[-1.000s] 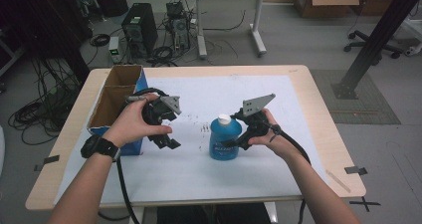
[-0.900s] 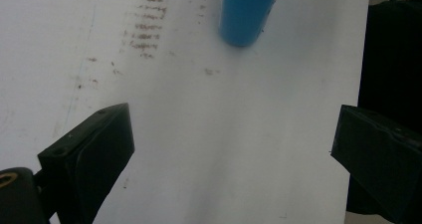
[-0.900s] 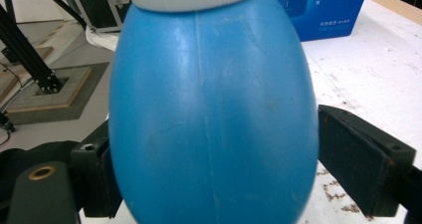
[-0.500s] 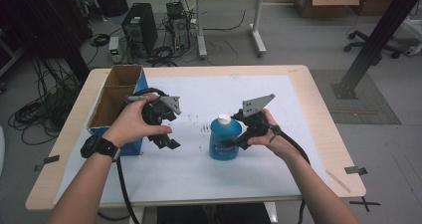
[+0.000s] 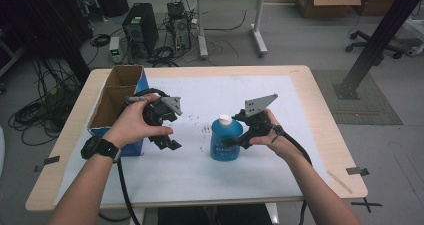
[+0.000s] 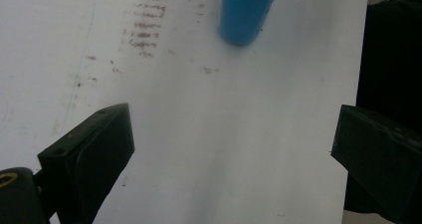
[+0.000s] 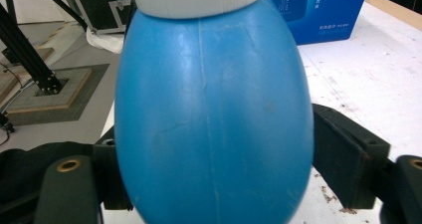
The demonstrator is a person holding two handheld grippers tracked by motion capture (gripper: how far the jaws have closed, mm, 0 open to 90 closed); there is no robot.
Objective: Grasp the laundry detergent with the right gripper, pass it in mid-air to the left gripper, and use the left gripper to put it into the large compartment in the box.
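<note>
A blue bottle [image 5: 225,142] with a white cap stands upright on the white sheet near the table's middle. My right gripper [image 5: 236,137] reaches it from the right. In the right gripper view the blue bottle [image 7: 214,109] sits between the jaws. They have just been closing, and both pads [image 7: 343,154] now press its sides. My left gripper [image 5: 167,135] hovers to the bottle's left, held in a hand. Its jaws stand wide open over the bare sheet, and the left gripper [image 6: 229,129] holds nothing. The blue bottle's base [image 6: 244,10] shows farther off.
An open cardboard box [image 5: 112,107] with a blue side stands at the table's left edge, and the same blue box [image 7: 318,10] is behind the bottle. Brown smudges [image 6: 144,30] mark the white sheet [image 5: 200,185]. Desks, computers and cables lie beyond the table.
The right gripper's jaws have drawn in onto the bottle. Both hands and the bottle have stayed where they were.
</note>
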